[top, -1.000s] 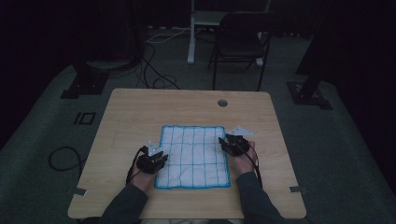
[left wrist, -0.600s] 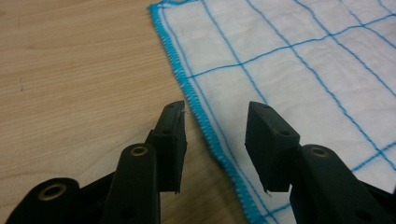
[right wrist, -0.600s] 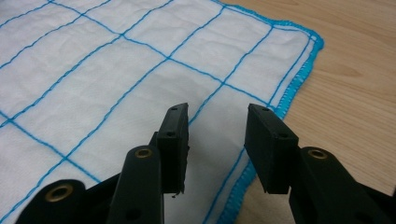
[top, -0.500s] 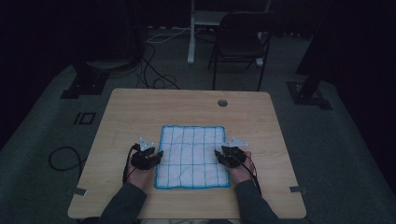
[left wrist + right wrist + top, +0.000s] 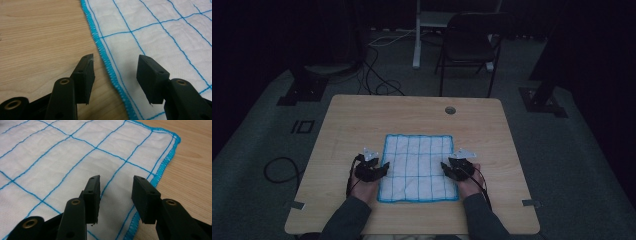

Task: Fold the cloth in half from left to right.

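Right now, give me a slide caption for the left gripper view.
Left gripper, jaws open, straddles the blue-stitched edge of the white checked cloth on the wooden table.

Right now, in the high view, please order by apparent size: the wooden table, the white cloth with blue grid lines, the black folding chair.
1. wooden table
2. white cloth with blue grid lines
3. black folding chair, though it stands farther away, so its rank is unsure.

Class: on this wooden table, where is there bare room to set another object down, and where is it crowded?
Bare wood lies on the light wooden table between the white cloth with blue grid lines and the far edge, around the small round grommet hole, and along both side edges. The near middle is crowded: the open left gripper and open right gripper flank the cloth.
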Demonstrator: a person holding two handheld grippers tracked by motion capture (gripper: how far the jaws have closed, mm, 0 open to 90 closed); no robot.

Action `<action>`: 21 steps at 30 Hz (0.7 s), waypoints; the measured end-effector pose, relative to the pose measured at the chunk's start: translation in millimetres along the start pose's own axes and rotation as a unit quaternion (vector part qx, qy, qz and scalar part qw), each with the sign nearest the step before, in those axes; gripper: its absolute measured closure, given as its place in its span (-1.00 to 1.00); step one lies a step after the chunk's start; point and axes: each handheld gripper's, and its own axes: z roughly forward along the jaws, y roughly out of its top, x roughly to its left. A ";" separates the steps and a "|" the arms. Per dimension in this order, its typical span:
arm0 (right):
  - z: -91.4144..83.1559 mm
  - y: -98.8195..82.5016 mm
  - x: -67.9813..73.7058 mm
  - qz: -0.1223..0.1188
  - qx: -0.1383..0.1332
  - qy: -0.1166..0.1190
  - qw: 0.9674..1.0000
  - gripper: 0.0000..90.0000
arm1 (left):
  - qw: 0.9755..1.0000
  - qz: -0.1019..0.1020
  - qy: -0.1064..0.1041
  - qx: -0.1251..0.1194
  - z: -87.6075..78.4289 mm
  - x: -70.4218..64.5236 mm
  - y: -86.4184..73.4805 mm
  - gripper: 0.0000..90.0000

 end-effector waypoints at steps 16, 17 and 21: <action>-4.7 -3.4 -0.9 0.002 -0.005 -0.001 1.000 0.29 | 1.000 0.024 0.016 0.012 3.6 -16.3 3.6 0.17; -4.6 -3.8 -1.0 0.003 -0.005 0.000 1.000 0.29 | 1.000 0.021 0.012 0.010 4.9 -17.7 4.3 0.18; -5.2 -4.3 -1.2 0.003 -0.006 0.001 1.000 0.29 | 1.000 0.026 0.009 0.013 6.5 -21.9 6.4 0.27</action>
